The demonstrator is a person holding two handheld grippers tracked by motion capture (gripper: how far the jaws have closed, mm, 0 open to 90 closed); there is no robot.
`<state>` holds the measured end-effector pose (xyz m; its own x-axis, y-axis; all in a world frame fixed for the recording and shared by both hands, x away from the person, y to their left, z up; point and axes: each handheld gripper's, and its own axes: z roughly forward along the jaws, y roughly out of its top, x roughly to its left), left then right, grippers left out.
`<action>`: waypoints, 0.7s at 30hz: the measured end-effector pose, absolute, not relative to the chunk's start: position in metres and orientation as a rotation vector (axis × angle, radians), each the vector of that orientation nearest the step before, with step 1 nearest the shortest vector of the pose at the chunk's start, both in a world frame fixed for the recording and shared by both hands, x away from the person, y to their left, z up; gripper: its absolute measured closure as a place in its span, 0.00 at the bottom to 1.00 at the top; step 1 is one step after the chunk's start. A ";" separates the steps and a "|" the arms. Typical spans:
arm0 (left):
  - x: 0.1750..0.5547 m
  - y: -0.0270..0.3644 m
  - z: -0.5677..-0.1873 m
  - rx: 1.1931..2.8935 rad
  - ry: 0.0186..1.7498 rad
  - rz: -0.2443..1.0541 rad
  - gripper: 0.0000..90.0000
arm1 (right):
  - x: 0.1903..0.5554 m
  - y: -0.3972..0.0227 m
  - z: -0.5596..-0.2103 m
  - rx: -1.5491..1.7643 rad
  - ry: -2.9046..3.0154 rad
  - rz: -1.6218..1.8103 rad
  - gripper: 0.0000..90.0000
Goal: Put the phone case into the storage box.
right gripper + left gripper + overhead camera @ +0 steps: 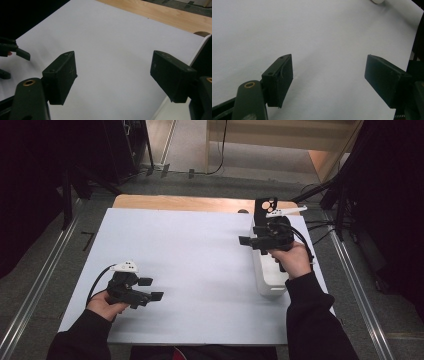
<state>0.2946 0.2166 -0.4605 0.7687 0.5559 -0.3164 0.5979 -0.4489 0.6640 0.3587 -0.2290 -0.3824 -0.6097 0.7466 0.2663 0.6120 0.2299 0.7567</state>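
My left gripper (150, 289) hovers low over the near left part of a white board (190, 265), held in a hand in a black sleeve. Its jaws stand open with bare board between them, as the left gripper view (328, 75) shows. My right gripper (250, 236) is held above the far end of a long white box (270, 275) at the board's right side and points left across the board. Nothing lies between its open jaws (113, 72). The box's edge (175, 111) runs under the right jaw.
A black upright plate with round holes (264, 208) stands at the far end of the white box. Bare wooden tabletop (190, 202) borders the board's far edge. Metal rails (40, 285) and dark stands flank the table. The left gripper's fingertips (23, 54) appear far off in the right gripper view.
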 end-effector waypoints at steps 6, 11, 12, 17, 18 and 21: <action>0.295 0.217 -0.460 2.154 0.855 -0.068 0.25 | 0.350 -0.225 -0.387 1.277 2.352 1.350 0.23; 0.295 0.216 -0.460 2.151 0.853 -0.068 0.25 | 0.341 -0.223 -0.390 1.253 2.363 1.353 0.23; 0.295 0.216 -0.460 2.152 0.852 -0.067 0.25 | 0.338 -0.223 -0.390 1.251 2.367 1.352 0.23; 0.295 0.216 -0.460 2.154 0.853 -0.068 0.25 | 0.329 -0.224 -0.392 1.217 2.369 1.368 0.23; 0.295 0.216 -0.460 2.154 0.854 -0.068 0.25 | 0.327 -0.224 -0.392 1.213 2.379 1.374 0.23; 0.295 0.216 -0.460 2.152 0.853 -0.066 0.25 | 0.323 -0.222 -0.392 1.190 2.379 1.361 0.23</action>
<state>0.2949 0.2161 -0.4595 0.7709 0.5535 -0.3153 0.5955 -0.4506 0.6651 0.3234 -0.2223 -0.3922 -0.6728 0.7001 0.2393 0.5610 0.2719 0.7819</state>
